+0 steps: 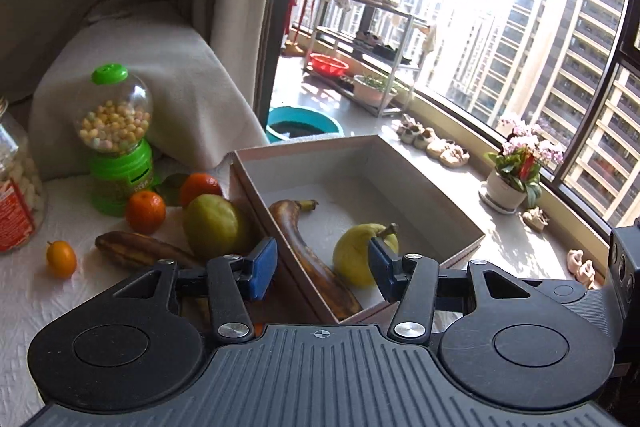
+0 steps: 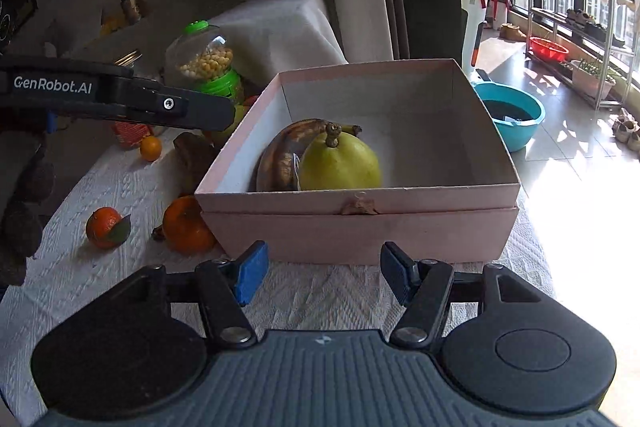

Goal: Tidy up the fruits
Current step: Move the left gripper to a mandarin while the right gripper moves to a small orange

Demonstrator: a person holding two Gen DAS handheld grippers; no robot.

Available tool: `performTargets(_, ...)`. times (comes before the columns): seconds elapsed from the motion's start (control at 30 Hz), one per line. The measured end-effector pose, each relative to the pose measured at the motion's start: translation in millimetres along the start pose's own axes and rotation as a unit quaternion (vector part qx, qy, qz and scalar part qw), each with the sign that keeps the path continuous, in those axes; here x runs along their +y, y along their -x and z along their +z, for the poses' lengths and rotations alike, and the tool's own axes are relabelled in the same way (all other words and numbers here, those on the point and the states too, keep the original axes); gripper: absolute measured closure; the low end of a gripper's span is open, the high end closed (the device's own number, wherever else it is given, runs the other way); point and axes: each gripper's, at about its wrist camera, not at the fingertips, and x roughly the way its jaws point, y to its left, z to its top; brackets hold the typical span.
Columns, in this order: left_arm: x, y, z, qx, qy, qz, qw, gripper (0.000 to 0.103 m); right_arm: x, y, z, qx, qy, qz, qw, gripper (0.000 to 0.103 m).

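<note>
A pink cardboard box holds a brown banana and a yellow-green pear. Left of the box on the white cloth lie a second pear, another brown banana, two tangerines and a kumquat. Two tangerines show in the right wrist view. My left gripper is open and empty above the box's near left corner. My right gripper is open and empty, in front of the box.
A green candy dispenser and a jar stand behind the fruit. A covered block sits at the back. A flower pot, a teal basin and a rack are by the window.
</note>
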Motion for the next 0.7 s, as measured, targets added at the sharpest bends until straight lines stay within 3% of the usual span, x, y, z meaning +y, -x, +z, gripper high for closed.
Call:
performTargets(0.13,34,29,-25,-0.027,0.019,0.11,0.9934,0.048,23,-8,5,0.0,0.023,0.017,1.0,0.04)
performTargets(0.2,52,39,-38,-0.021,0.041,0.132,0.9902,0.048,29,-14,10,0.007,0.025,0.016,1.0,0.038)
performTargets(0.4,78,53,-72,-0.002,0.085,0.121,0.989,0.048,37,-22,19,0.009,0.014,0.025,1.0,0.038)
performTargets(0.5,84,58,-81,-0.009,0.105,0.116,0.9877,0.048,58,-16,17,0.01,0.045,0.048,0.998,0.038)
performTargets(0.7,85,42,-85,0.003,0.096,0.111,0.9891,0.048,107,-29,11,0.02,0.12,0.039,0.992,0.038)
